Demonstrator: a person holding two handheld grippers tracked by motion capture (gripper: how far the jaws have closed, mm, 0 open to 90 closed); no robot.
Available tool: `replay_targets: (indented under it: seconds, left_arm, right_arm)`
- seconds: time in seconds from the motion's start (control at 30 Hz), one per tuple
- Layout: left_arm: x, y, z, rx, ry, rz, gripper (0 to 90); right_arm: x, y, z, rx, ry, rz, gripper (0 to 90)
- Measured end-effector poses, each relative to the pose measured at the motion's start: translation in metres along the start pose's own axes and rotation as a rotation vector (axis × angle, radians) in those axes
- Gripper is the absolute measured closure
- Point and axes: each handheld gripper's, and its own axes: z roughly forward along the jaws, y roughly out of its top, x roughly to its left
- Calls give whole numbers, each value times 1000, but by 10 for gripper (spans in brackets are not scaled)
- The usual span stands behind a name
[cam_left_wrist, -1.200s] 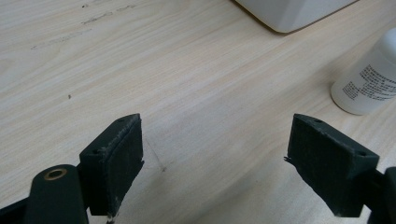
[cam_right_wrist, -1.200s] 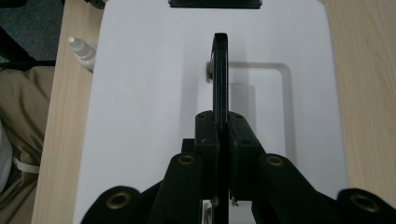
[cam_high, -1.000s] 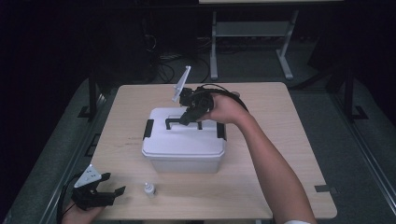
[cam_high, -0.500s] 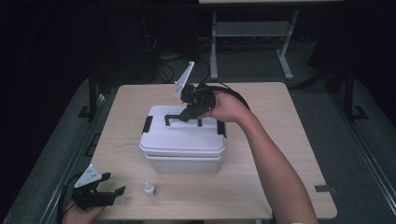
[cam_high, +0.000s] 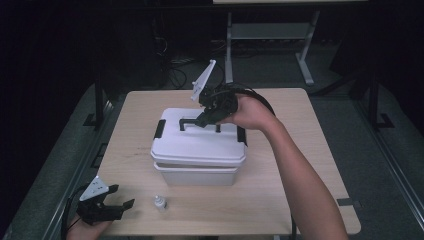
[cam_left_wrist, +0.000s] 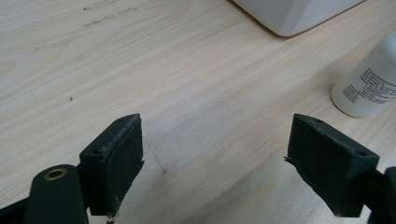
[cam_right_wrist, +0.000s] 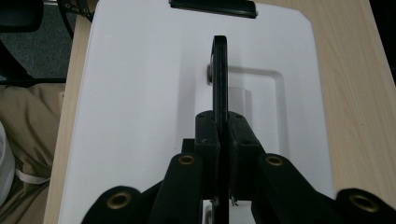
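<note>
white rectangular plastic storage box (cam_high: 198, 150) with a lid sits in the middle of the light wooden table (cam_high: 310, 150). its black carry handle (cam_right_wrist: 219, 70) stands upright, and the right gripper (cam_high: 204, 121) has its 2 jaws pressed together on that handle, seen closely in the right gripper view. the lid looks raised slightly off the base. the left gripper (cam_high: 114, 207) rests at the table's near left corner with its jaws spread wide, holding nothing. a small white plastic bottle (cam_high: 159, 202) stands just beside it, near the box's front.
</note>
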Motion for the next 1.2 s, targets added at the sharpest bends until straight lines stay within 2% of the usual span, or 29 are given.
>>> replay_targets:
  seconds: [0.53, 1.2]
  left_arm:
    - [-1, 0, -1, 2, 2, 13, 181]
    - [-4, 1, -1, 1, -5, 19, 181]
  right_arm:
    - [19, -26, -32, -20, -41, 25, 841]
    - [42, -58, -61, -30, -87, 53, 841]
